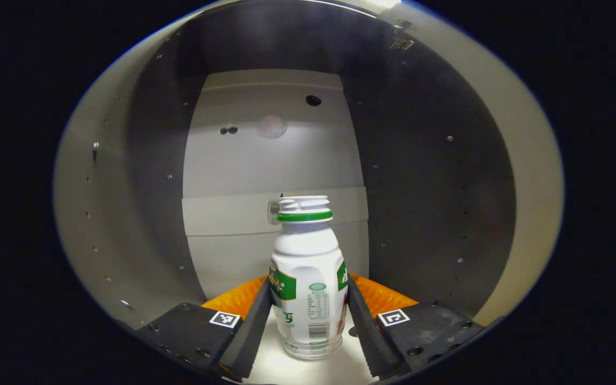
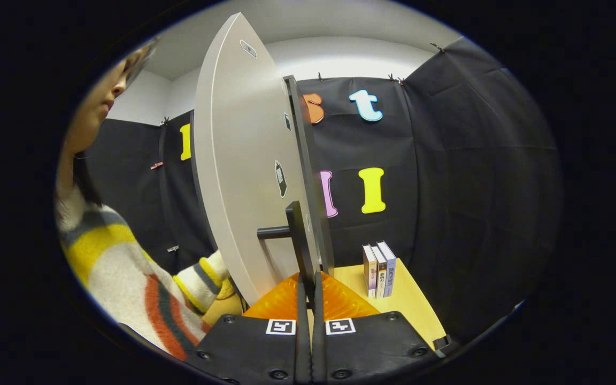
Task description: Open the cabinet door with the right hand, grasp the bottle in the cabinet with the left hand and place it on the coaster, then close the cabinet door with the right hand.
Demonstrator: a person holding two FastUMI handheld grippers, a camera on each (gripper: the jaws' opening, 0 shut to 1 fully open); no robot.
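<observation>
Inside the grey cabinet [image 1: 276, 171], a white plastic bottle with a green neck ring [image 1: 306, 278] is standing upright on the pale shelf, between the left gripper [image 1: 308, 313] fingers, which are pressing its sides. The right gripper [image 2: 308, 291] is sitting nearly closed around the open grey cabinet door's [image 2: 244, 176] dark bar handle [image 2: 298, 235].

I'm seeing the cabinet [image 1: 425, 214] interior lying dim — light is pooling on its floor around the bottle [image 1: 308, 283]. Fisheye is bending the door [image 2: 244, 176] — booth evenly lit, sharp.
</observation>
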